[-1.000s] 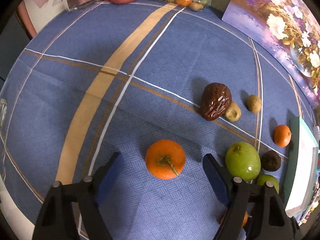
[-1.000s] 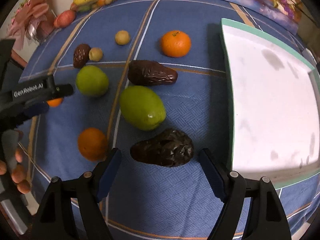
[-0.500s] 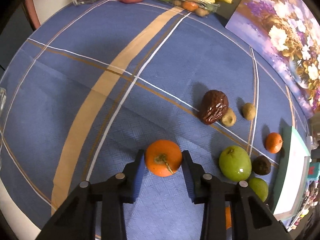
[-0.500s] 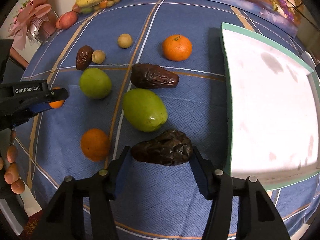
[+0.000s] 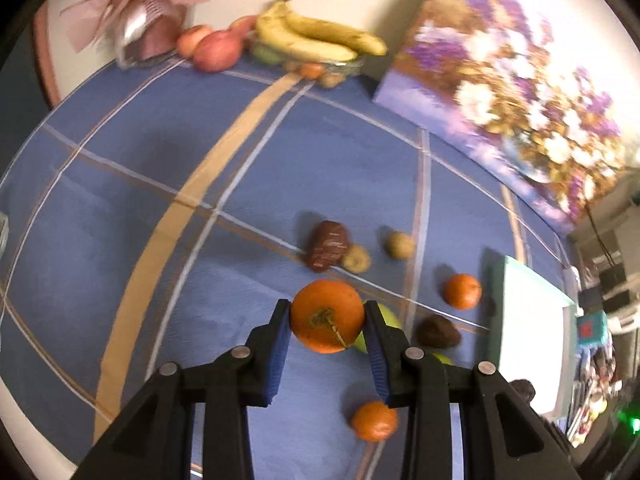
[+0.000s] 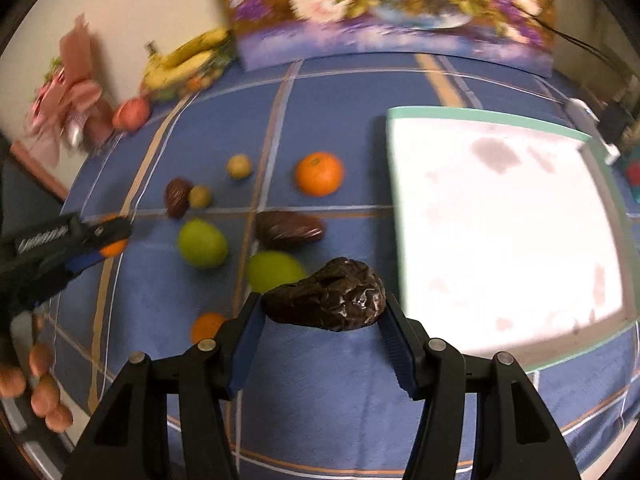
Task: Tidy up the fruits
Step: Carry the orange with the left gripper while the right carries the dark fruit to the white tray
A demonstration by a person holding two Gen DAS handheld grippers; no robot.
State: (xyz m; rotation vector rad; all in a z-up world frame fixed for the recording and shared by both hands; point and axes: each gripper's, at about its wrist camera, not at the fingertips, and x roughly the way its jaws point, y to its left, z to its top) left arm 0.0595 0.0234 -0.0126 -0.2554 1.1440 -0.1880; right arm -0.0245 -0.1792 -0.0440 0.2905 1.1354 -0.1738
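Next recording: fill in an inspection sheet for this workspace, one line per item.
Surface: blue checked tablecloth, blurred.
Job's things: orange in the left hand-held gripper; dark wrinkled fruit in the right hand-held gripper; white tray, green-rimmed, bare; loose fruit on the cloth: two green fruits, more oranges, further dark and small tan pieces.
Clutter: bananas, apples, pink wrapped bundle at the far edge.
Grippers: both shut on fruit.
Cables: dark cable by the painting.
Surroundings: flower painting against the wall.
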